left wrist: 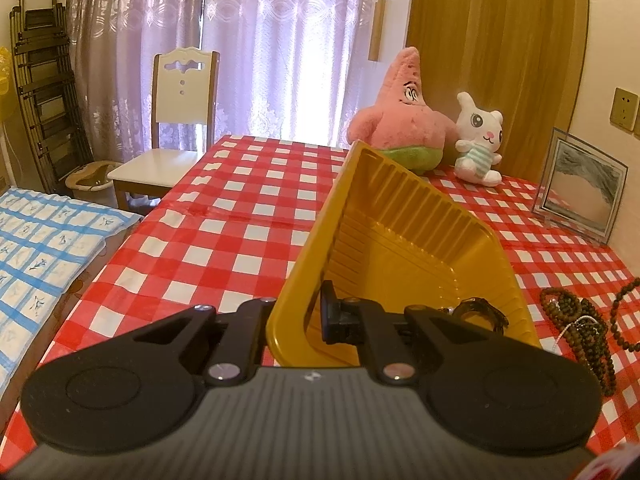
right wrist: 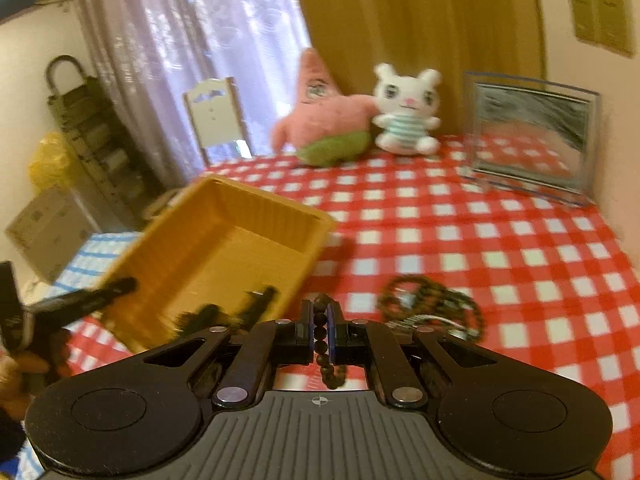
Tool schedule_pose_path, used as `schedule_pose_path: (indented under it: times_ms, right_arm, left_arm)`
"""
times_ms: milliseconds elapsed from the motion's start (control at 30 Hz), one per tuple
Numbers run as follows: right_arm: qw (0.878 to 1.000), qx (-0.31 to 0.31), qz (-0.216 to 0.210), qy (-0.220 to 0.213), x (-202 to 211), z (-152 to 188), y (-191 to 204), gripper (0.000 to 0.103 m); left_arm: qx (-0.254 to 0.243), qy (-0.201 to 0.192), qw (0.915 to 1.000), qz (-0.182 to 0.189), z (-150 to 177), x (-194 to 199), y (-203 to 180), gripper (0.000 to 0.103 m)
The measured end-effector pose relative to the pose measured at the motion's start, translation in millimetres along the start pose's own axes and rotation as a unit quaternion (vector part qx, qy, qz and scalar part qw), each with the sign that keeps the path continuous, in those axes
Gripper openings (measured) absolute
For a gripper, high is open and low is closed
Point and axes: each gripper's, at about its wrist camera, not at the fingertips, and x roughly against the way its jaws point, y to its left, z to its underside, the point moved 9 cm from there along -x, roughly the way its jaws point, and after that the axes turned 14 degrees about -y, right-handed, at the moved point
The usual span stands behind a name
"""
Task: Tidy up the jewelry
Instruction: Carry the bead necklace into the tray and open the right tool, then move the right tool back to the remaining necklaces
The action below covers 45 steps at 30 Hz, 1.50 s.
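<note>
The left gripper point(left wrist: 298, 316) is clamping its 2 jaws on the near rim of the ribbed yellow plastic tray point(left wrist: 404, 236), tipping it up off the red-and-white checked tablecloth point(left wrist: 224, 236). A dark wristwatch point(left wrist: 478, 312) is already lying in the tray's low corner. The right gripper point(right wrist: 319, 334) is pinching a strand of dark wooden beads point(right wrist: 320, 336) tightly between its blue-lined pads, part of it dangling below the jaws. More dark beaded strands point(right wrist: 430, 304) are resting on the cloth just right of the tray, apparently trailing from the same grip.

To do this well, I would be carrying the strand high enough that the trailing loops are clearing the tray's wall, keeping the tray steady, then lowering the beads well inside before parting the jaws, so nothing is snagging on the rim.
</note>
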Motion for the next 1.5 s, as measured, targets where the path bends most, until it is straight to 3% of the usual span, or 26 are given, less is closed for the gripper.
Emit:
schedule_pose_path:
  times_ms: [500,800,933,1000,1133,1233,1500]
  right_arm:
    - [0.988,-0.065,-0.132,0.056,-97.3,19.3,110.5,0.006]
    - [0.978,-0.133,-0.130,0.097,-139.2,41.6,118.2,0.007]
    - [0.978,-0.137,-0.127,0.093,-140.2,42.6,113.7,0.008]
    - [0.979,-0.136,-0.127,0.086,-138.2,40.2,113.9,0.012]
    - [0.986,-0.114,-0.101,0.063,-130.1,32.1,108.9,0.045]
    - [0.989,-0.104,-0.090,0.048,-119.9,27.1,100.6,0.057]
    - [0.992,-0.120,-0.037,0.019,-86.0,18.1,53.0,0.064]
  left_arm:
    - [0.014,0.007,0.9999,0.006,2.1,-1.2,5.0,0.008]
    - [0.020,0.008,0.9997,0.010,2.6,-2.5,6.7,0.008]
    - [0.021,0.010,0.9997,0.011,2.8,-3.9,7.2,0.008]
    - [0.021,0.010,0.9997,0.012,2.4,-4.4,7.5,0.008]
    - [0.016,0.009,0.9997,0.015,1.3,-4.8,6.7,0.008]
    - [0.016,0.010,0.9997,0.016,1.1,-5.3,6.8,0.008]
    - [0.016,0.010,0.9997,0.017,0.8,-6.2,8.1,0.008]
